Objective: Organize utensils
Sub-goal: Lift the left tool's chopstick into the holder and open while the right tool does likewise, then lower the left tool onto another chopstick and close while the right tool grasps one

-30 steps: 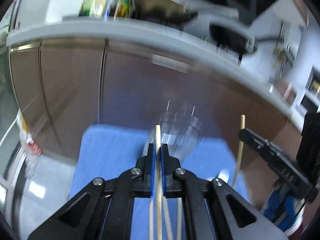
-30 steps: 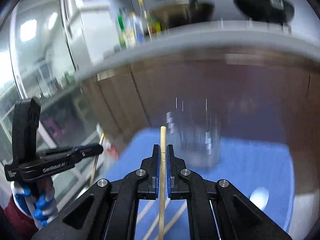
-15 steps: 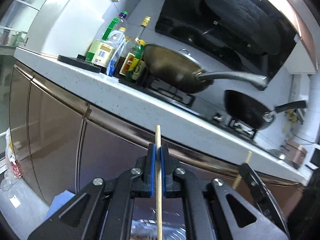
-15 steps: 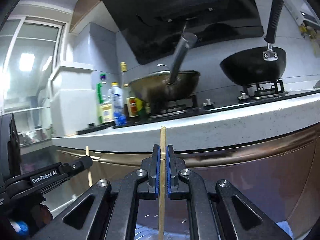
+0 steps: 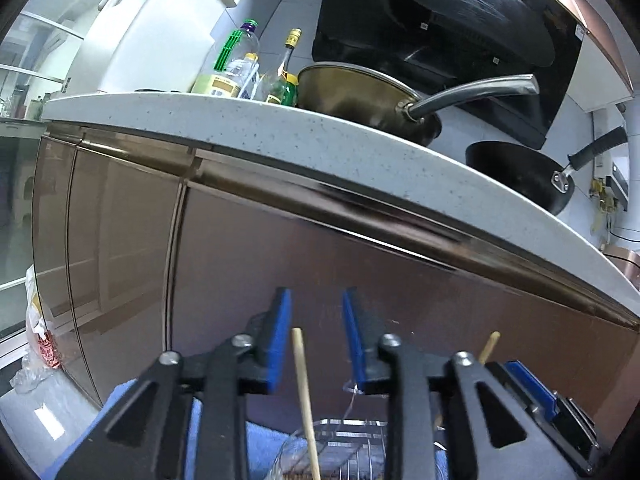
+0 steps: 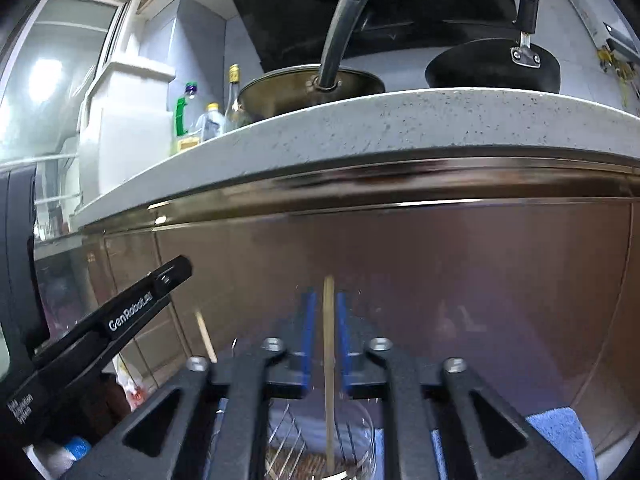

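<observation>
My left gripper [image 5: 316, 295] is opening, its blue pads well apart. A wooden chopstick [image 5: 304, 396] stands loose between them, leaning left and touching neither pad, with its lower end in a clear glass [image 5: 340, 450] below. My right gripper [image 6: 325, 298] is opening too. A second chopstick [image 6: 329, 360] stands upright between its pads with a thin gap on each side, its foot in the same glass [image 6: 362, 432]. A wire rack shows through the glass. Each wrist view catches the other gripper [image 5: 532, 392] [image 6: 132, 312] and the other chopstick [image 5: 490, 345] [image 6: 205, 336].
A blue cloth [image 5: 256, 448] [image 6: 560, 432] lies under the glass. Brown cabinet doors [image 5: 360, 280] rise close behind. On the speckled counter [image 5: 320, 140] above are a wok [image 5: 352, 96], a black pan [image 5: 520, 176] and bottles [image 5: 236, 68]. A plastic bag [image 5: 38, 340] lies at the left.
Both grippers have sunk from the stove view to the cabinet front. Their jaws, shut on a chopstick each before, have parted, and the chopsticks have slid down into the glass.
</observation>
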